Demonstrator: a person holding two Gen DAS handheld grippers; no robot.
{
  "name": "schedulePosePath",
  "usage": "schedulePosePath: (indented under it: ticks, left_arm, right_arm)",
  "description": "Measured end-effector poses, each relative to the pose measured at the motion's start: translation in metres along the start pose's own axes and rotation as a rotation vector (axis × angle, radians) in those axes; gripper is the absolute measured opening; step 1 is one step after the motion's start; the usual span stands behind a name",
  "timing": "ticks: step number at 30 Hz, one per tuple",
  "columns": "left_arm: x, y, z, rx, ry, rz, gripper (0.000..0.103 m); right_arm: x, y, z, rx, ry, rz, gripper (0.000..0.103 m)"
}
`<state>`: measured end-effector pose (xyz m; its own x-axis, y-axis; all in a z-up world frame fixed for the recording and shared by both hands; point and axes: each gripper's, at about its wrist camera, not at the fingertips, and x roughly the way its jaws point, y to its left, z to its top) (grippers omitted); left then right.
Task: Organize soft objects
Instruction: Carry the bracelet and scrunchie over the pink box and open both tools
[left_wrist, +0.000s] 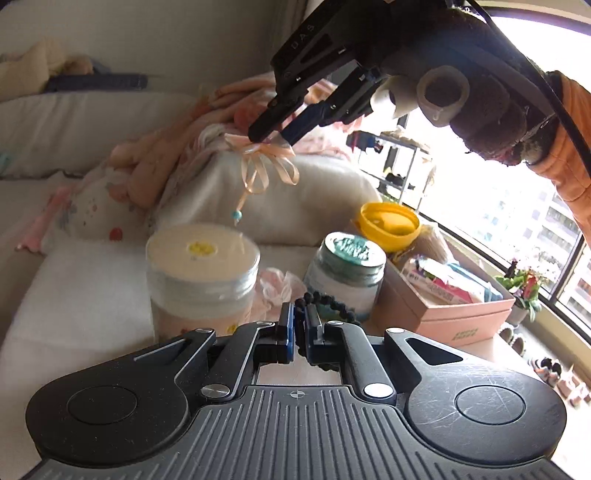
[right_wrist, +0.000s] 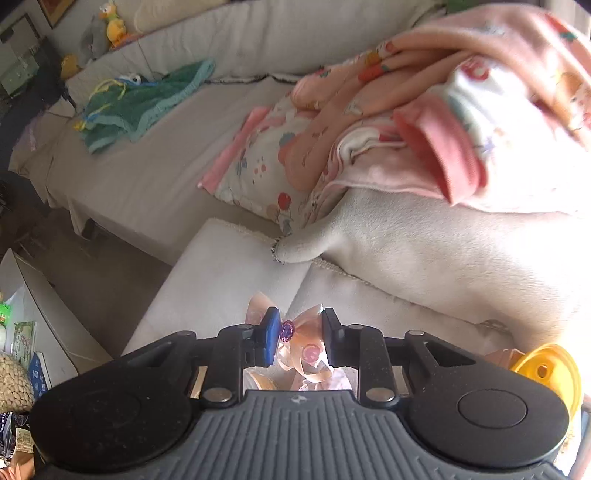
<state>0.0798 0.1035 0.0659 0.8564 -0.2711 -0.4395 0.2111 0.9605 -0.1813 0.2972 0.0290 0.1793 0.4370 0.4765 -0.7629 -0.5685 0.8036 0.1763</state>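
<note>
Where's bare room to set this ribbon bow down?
Free: the pale sofa seat between the green knitted cloth and the pink patterned bedding pile. Crowded: around the white-lidded jar, teal-lidded jar and pink cardboard box.

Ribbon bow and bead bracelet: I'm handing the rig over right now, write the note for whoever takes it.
Left hand-held gripper: shut on the black bead bracelet, held near two lidded jars.
Right hand-held gripper: shut on the peach ribbon bow, held in the air above the white cushion; its tail with a blue bead hangs free.
Pink box at right already holds packets; the yellow lid sits behind it.
Done: both small items are gripped.
Left: place both somewhere; destination unclear. The pink clothes pile on the sofa looks unsorted.
</note>
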Motion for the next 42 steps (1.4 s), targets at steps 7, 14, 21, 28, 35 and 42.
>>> schedulePosePath:
  ticks: [7, 14, 21, 28, 35, 42]
  left_arm:
    - [-0.007, -0.054, 0.09, 0.127, -0.19, -0.018, 0.008]
    - [0.045, -0.125, 0.118, 0.122, -0.089, -0.233, 0.008]
    - [0.112, -0.149, 0.082, 0.099, 0.129, -0.261, 0.008]
    - [0.152, -0.131, 0.068, 0.01, 0.256, -0.265, 0.009]
    - [0.143, -0.106, 0.055, -0.066, 0.242, -0.275, 0.013]
    - [0.068, -0.103, 0.025, 0.12, 0.095, -0.16, 0.013]
  right_arm:
    - [-0.153, -0.04, -0.051, 0.052, -0.314, -0.015, 0.024]
    - [-0.234, -0.1, -0.14, 0.173, -0.492, -0.178, 0.024]
    - [-0.213, -0.146, -0.19, 0.268, -0.439, -0.25, 0.024]
    - [-0.154, -0.157, -0.199, 0.276, -0.35, -0.261, 0.024]
    - [-0.085, -0.162, -0.193, 0.302, -0.258, -0.263, 0.024]
    - [-0.033, -0.192, -0.197, 0.416, -0.151, -0.243, 0.027]
